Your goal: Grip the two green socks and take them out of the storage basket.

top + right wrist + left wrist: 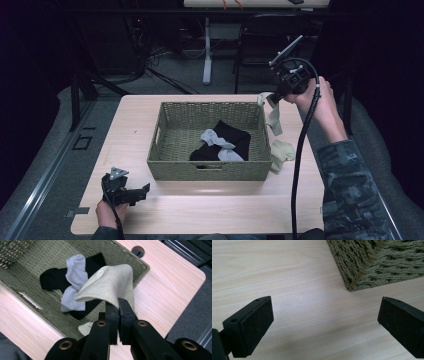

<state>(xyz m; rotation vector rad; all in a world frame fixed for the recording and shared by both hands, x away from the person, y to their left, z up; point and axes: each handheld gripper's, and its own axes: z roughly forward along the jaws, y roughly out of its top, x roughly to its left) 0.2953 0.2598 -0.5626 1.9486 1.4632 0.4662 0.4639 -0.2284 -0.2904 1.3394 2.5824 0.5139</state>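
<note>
A beige sock (273,118) dangles beside the right rim of the woven basket (210,171), pinched at its top by my right gripper (270,98), which is held high over the table's far right. From the right gripper view, that gripper (118,306) is shut on the beige sock (110,283), above the basket (37,262). In the basket lie a black sock (231,139) and a grey sock (220,145). A second beige sock (282,150) rests on the table by the basket's right side. My left gripper (142,193) stands open and empty near the front left, seen wide open (325,312) over bare wood.
The basket's near corner (377,262) lies just ahead and right of the left gripper. The light wooden table (210,210) has free room at the front and left. A chair and a desk leg (207,55) stand beyond the far edge. A cable hole (138,250) marks the table.
</note>
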